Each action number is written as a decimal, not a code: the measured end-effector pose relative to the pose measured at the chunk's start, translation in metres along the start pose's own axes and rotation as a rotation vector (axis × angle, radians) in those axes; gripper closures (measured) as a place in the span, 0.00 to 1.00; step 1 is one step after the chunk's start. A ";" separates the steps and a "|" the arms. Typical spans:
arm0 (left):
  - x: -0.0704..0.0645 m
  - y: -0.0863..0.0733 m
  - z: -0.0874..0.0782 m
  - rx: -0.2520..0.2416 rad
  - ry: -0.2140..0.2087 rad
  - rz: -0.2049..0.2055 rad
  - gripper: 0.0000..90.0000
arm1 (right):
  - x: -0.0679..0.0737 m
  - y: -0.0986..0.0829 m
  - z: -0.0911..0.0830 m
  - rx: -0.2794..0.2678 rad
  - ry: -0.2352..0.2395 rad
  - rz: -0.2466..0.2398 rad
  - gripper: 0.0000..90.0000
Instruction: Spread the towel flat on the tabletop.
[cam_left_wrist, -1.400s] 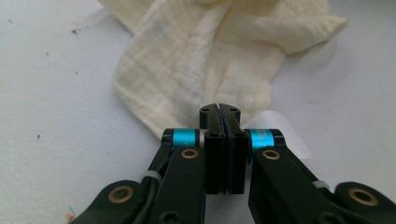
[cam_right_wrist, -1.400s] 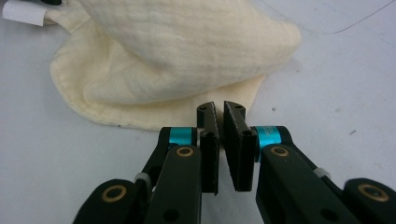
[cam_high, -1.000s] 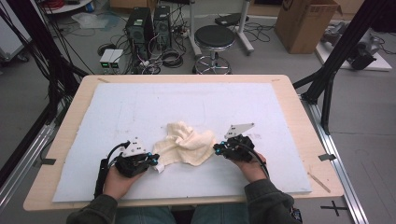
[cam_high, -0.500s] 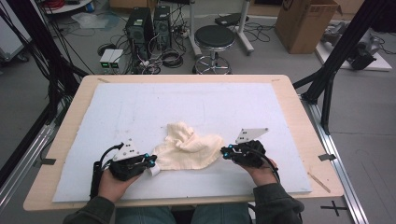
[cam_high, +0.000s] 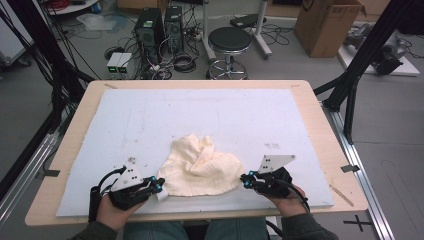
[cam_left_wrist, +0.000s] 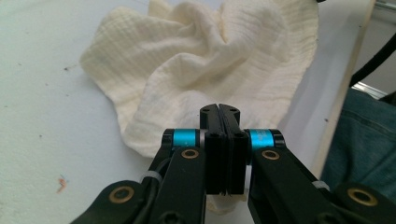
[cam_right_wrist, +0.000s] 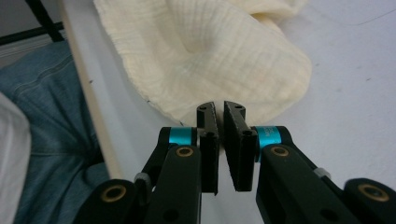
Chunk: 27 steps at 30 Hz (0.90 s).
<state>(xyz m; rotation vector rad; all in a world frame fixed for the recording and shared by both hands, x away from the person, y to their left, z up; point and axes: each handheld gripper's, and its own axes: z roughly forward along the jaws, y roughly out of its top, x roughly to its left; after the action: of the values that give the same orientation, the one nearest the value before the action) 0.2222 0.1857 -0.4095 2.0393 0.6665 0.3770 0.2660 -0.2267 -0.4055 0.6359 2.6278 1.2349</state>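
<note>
A crumpled cream cloth (cam_high: 200, 172) lies on the white mat (cam_high: 210, 115) near the table's front edge. At the cloth's near left corner, my left gripper (cam_high: 160, 188) is shut on it. In the left gripper view the jaws (cam_left_wrist: 219, 108) press together, with a bit of the cloth (cam_left_wrist: 210, 60) showing beneath them. My right gripper (cam_high: 245, 180) sits at the cloth's right edge. In the right gripper view its jaws (cam_right_wrist: 219, 106) stand a narrow gap apart. That gap looks dark and bare, and the cloth (cam_right_wrist: 210, 51) lies just beyond the tips.
The mat covers a wooden table (cam_high: 320, 130) framed by black struts. The wooden front edge (cam_right_wrist: 88, 98) and the person's jeans (cam_right_wrist: 42, 121) lie close behind both grippers. A stool (cam_high: 228, 40), computers and a cardboard box (cam_high: 325, 25) stand on the floor beyond.
Both grippers have moved toward the front edge and farther apart, and the cloth has come with them and spread wider. The right gripper now sits at the cloth's edge with its jaws slightly parted.
</note>
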 end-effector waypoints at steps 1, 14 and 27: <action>-0.002 -0.001 -0.001 0.004 -0.002 0.002 0.98 | 0.003 -0.002 -0.001 0.004 0.009 0.000 0.94; -0.009 -0.009 -0.012 0.002 -0.026 -0.012 0.81 | 0.022 -0.013 -0.004 0.002 0.077 0.004 0.80; 0.031 0.009 0.021 0.010 -0.008 -0.070 0.56 | -0.030 0.016 0.015 -0.070 0.024 0.057 0.65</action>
<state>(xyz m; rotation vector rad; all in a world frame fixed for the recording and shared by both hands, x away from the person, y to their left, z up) 0.2607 0.1864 -0.4128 2.0201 0.7338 0.3253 0.3026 -0.2203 -0.4037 0.6922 2.5896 1.3519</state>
